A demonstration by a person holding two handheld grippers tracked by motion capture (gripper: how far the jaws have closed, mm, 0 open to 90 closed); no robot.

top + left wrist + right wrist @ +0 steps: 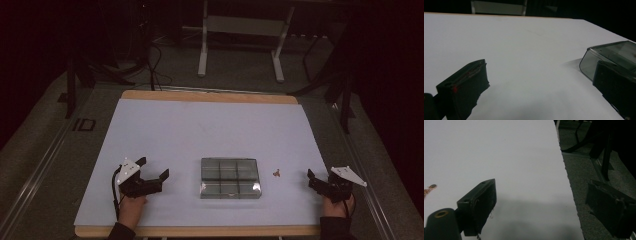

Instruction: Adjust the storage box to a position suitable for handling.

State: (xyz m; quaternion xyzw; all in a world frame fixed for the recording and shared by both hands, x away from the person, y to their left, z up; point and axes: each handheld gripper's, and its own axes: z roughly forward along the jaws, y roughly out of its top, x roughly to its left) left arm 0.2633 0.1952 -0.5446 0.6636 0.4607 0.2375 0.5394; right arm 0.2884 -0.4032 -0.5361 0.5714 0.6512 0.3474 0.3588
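A clear plastic box (pixel 230 177) with several compartments lies near the middle of the table's front half. Its corner (pixel 609 55) shows at the right of the left gripper view. A small copper-coloured piece (pixel 276 173) lies just right of the box, and the same copper-coloured piece (pixel 429 188) appears at the left edge of the right gripper view. My left gripper (pixel 152 167) rests left of the box, open, with bare mat between its jaws (pixel 541 75). My right gripper (pixel 320 176) sits at the table's right edge, open and holding nothing (pixel 544 200). One of its jaws hangs past the edge.
A pale mat (pixel 210 130) covers the wooden table (pixel 210 96). Dark carpeted floor (pixel 584 177) lies beyond the right edge. A white frame stand (pixel 240 30) and cables sit behind the table. A hand holds each gripper at the front edge.
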